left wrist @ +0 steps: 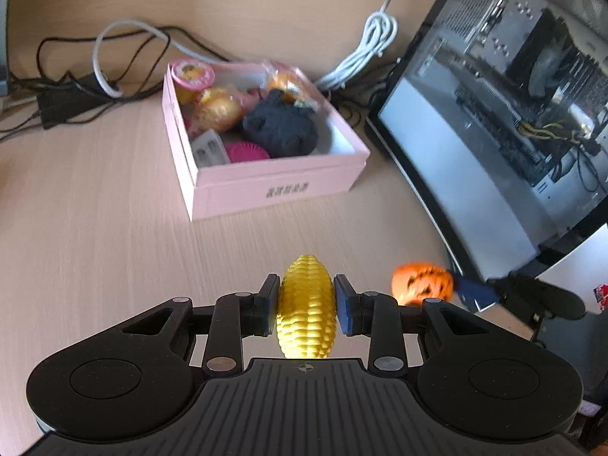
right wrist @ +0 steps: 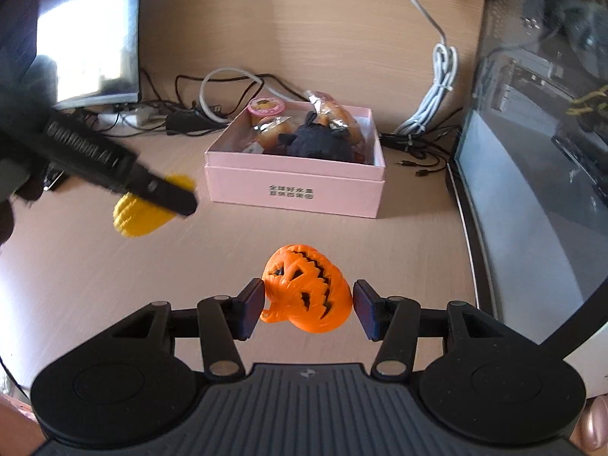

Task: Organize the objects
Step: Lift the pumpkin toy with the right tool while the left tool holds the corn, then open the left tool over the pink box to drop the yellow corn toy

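Observation:
My left gripper (left wrist: 306, 304) is shut on a yellow toy corn cob (left wrist: 307, 307) and holds it above the wooden desk, short of the pink box (left wrist: 273, 186). My right gripper (right wrist: 307, 309) is shut on an orange jack-o'-lantern pumpkin (right wrist: 307, 292), also above the desk, in front of the pink box (right wrist: 296, 190). The box is open and holds a black plush toy (left wrist: 281, 127), wrapped snacks and a pink-lidded cup (left wrist: 192, 74). In the right wrist view the left gripper and its corn (right wrist: 140, 212) appear at the left. In the left wrist view the pumpkin (left wrist: 421, 283) appears at the right.
Tangled black and white cables (left wrist: 114, 64) and a coiled white cable (left wrist: 376, 38) lie behind the box. A glass-sided computer case (left wrist: 513, 114) stands at the right. A monitor (right wrist: 91, 38) stands at the far left in the right wrist view.

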`<state>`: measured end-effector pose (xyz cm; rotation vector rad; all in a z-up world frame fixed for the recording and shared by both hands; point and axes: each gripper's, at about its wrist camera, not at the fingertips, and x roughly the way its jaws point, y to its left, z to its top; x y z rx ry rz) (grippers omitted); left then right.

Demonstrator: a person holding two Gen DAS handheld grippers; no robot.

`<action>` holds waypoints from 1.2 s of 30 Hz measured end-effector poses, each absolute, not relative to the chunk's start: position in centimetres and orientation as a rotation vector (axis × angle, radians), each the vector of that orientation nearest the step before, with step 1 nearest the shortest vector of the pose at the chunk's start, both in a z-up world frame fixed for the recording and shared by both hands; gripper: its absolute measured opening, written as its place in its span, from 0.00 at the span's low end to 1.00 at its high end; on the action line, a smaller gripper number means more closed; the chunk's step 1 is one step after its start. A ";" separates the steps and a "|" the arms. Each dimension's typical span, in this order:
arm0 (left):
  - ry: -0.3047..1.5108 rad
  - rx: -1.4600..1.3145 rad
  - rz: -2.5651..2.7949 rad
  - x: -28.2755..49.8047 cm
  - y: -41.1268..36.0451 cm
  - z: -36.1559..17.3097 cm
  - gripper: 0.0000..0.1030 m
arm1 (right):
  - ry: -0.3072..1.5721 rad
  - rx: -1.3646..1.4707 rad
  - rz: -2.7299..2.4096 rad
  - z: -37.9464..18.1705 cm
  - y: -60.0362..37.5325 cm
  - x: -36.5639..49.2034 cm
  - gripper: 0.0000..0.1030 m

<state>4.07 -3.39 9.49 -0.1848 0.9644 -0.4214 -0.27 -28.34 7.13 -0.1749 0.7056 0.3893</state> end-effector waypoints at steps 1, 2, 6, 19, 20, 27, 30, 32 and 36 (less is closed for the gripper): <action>0.963 -0.187 -0.422 4.0 -3.5 9.6 0.33 | 0.704 -0.167 0.387 7.2 -28.6 -0.2 0.50; 0.952 -0.187 -0.424 4.0 -3.7 9.9 0.33 | 0.702 -0.160 0.384 7.2 -28.9 0.0 0.50; 0.834 -0.211 -0.395 4.9 -3.4 12.7 0.33 | 0.693 -0.160 0.376 7.4 -29.8 0.3 0.50; 0.568 -0.160 -0.384 13.0 -5.1 19.1 0.34 | 0.695 -0.076 0.389 7.3 -30.4 1.0 0.50; 0.574 -0.146 -0.380 13.5 -5.3 18.7 0.34 | 0.694 -0.076 0.390 7.2 -30.3 1.1 0.50; 0.587 -0.224 -0.360 14.3 -4.5 17.2 0.34 | 0.677 -0.076 0.398 7.5 -30.0 0.9 0.50; 0.617 -0.241 -0.351 13.3 -3.8 16.5 0.34 | 0.691 -0.060 0.393 7.6 -30.2 1.4 0.50; 0.660 -0.238 -0.344 12.0 -3.3 15.2 0.34 | 0.695 -0.048 0.392 7.8 -30.2 2.1 0.49; 0.764 -0.230 -0.346 9.3 -2.4 12.0 0.34 | 0.645 -0.038 0.380 9.7 -29.8 4.1 0.50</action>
